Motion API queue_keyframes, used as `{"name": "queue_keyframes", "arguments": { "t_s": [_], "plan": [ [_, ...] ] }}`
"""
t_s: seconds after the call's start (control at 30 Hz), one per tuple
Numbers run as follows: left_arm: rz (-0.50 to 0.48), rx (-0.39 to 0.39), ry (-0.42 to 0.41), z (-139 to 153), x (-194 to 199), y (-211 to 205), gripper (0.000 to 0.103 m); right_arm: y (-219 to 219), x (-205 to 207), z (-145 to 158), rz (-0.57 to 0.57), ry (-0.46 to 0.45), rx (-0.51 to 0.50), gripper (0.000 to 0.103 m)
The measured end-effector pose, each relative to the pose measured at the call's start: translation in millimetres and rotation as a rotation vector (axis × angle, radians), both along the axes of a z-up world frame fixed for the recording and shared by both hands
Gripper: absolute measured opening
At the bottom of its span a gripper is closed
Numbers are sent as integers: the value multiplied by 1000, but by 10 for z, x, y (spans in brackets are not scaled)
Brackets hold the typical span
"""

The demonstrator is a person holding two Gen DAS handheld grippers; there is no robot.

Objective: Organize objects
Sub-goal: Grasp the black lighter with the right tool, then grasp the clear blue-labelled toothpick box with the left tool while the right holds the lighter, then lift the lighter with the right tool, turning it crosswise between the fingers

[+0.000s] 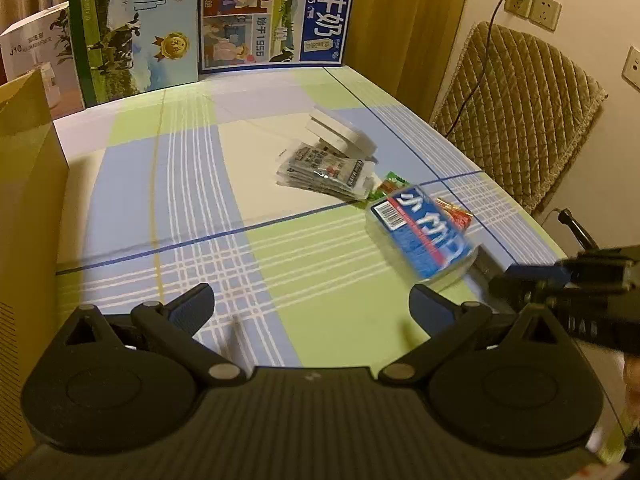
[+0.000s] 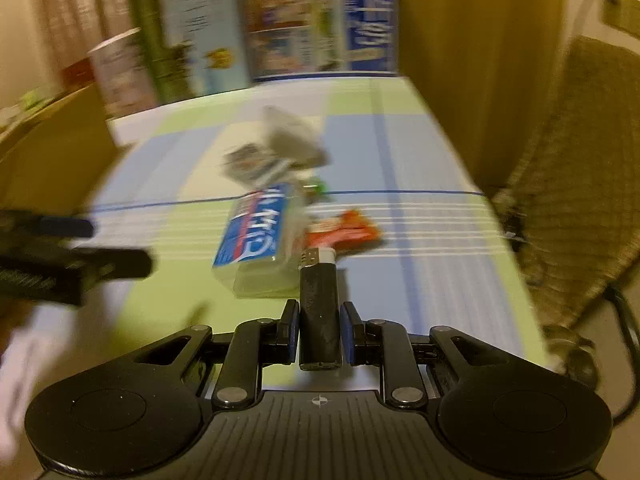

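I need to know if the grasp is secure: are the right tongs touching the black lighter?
Touching. The right wrist view shows the right tongs with both pads pressed against the sides of the black lighter, no gap on either side.

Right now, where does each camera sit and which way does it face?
Left wrist: on the left gripper, angled down over the table toward the milk cartons; its own open fingers show, and the right gripper enters at the right edge.
Right wrist: on the right gripper, facing the same way, blurred; its fingers are shut on a black lighter, with the left gripper at the left edge.
Shared: the blue box, packets, cartons, chair.
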State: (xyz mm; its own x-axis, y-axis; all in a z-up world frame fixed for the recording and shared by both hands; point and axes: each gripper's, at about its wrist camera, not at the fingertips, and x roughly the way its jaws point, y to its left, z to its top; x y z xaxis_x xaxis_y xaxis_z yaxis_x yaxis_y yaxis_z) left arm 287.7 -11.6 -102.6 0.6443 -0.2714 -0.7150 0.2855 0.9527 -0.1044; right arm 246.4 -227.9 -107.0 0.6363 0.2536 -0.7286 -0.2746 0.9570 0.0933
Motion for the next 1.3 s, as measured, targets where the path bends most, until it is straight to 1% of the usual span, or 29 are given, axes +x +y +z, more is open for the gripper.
{"name": "queue_keyframes", "arguments": {
  "t_s": [0.1,0.17,0.33,0.47,0.5,0.6,0.67,0.73,0.77,0.8,0.83,0.87,0.97,1.07,1.17,1.3],
  "plan": [
    [6,-8,1,3,8,18,102,141,-57,-27,97,15,14,18],
    [0,-19,1,2,15,13,102,176,-68,-51,106,27,9,18],
    [-41,-42,-2,-47,52,-107,102,93,-16,-86,23,42,-36,18],
    [-77,-35,-5,-116,137,-265,100,3,16,-101,-17,55,-54,19],
    [-87,-35,-8,-130,154,-301,95,-11,21,-104,-21,58,-58,19],
    [-120,-30,3,-190,227,-412,89,-27,8,-93,-15,56,-68,19],
    [-141,-25,11,-234,267,-479,82,-27,2,-93,-12,54,-74,19],
    [-159,-20,15,-272,305,-534,71,-24,6,-95,-13,55,-70,19],
    [-162,-18,17,-288,322,-552,68,-27,8,-96,-14,55,-67,19],
    [-164,-13,19,-302,334,-566,59,-24,7,-97,-15,55,-67,18],
    [-167,-4,18,-312,340,-579,55,-29,13,-99,-15,56,-65,19],
    [-166,6,13,-308,328,-582,54,-26,15,-99,-16,56,-65,18],
    [-153,25,25,-265,256,-537,52,-27,10,-101,-17,57,-53,19],
    [-96,56,49,-209,106,-412,52,-7,-19,-94,-6,62,-29,19],
    [-55,78,72,-171,-127,-275,52,68,-87,-77,25,65,-4,19],
    [-16,74,86,-112,-494,-87,52,207,-205,-58,78,61,5,19]
  ]
}}
